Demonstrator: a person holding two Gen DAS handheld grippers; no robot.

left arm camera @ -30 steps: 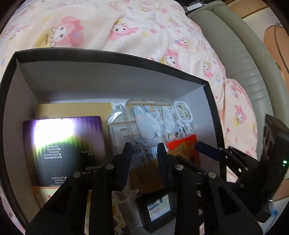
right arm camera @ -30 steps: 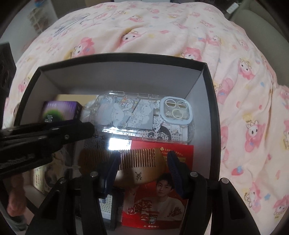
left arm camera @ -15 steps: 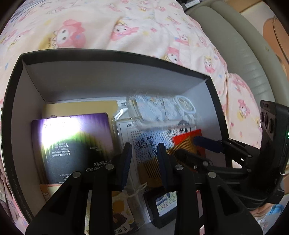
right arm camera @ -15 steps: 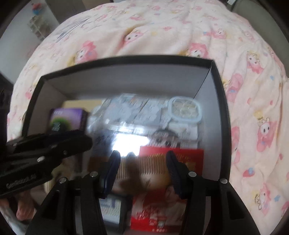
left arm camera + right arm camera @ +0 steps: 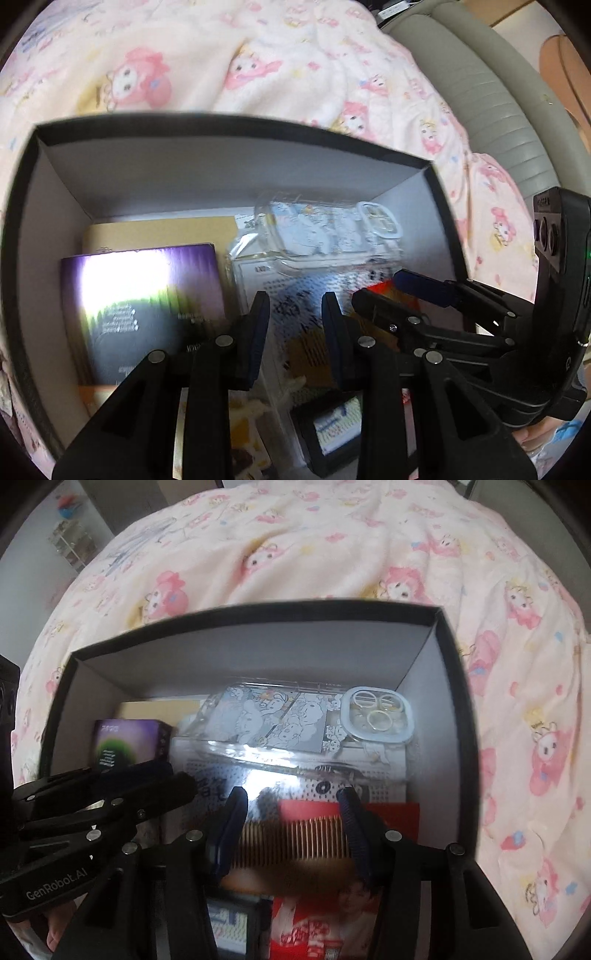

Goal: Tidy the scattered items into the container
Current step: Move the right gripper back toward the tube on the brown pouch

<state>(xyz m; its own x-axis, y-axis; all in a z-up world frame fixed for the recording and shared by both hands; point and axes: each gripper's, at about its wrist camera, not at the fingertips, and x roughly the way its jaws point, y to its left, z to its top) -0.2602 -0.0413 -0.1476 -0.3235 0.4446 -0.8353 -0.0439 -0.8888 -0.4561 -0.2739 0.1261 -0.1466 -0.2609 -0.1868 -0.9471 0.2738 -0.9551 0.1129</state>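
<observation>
Right tongs: our right gripper (image 5: 291, 827) points steeply down into the box, its blue pads standing at either end of the wooden comb (image 5: 295, 840). From here we cannot tell whether the pads press on it or merely frame it.
Left tongs: our left gripper (image 5: 295, 332) hangs over the middle of the box with its jaws parted a little and nothing between them; we read it as released.
Comb, place: it is over the red printed packet (image 5: 384, 816), near side of the box, right of centre.
Comb, handling: we judge it light, stiff and thin, with fine teeth that could snap if squeezed across them. The solid spine along its near edge looks the safer hold, or the two short ends, as the right pads now stand.
Phone case: the clear phone case (image 5: 291, 720), printed with cartoons, leans on the far wall. We expect it to be light, slick and springy, best pinched on a long rim.
Purple box: the glossy purple box (image 5: 144, 306) lies at the left, rigid and easy to take by its edges.
Container: the black box (image 5: 458, 716) sits on the pink cartoon bedspread (image 5: 295, 542); we see nothing scattered on the part of the bedspread in view.
</observation>
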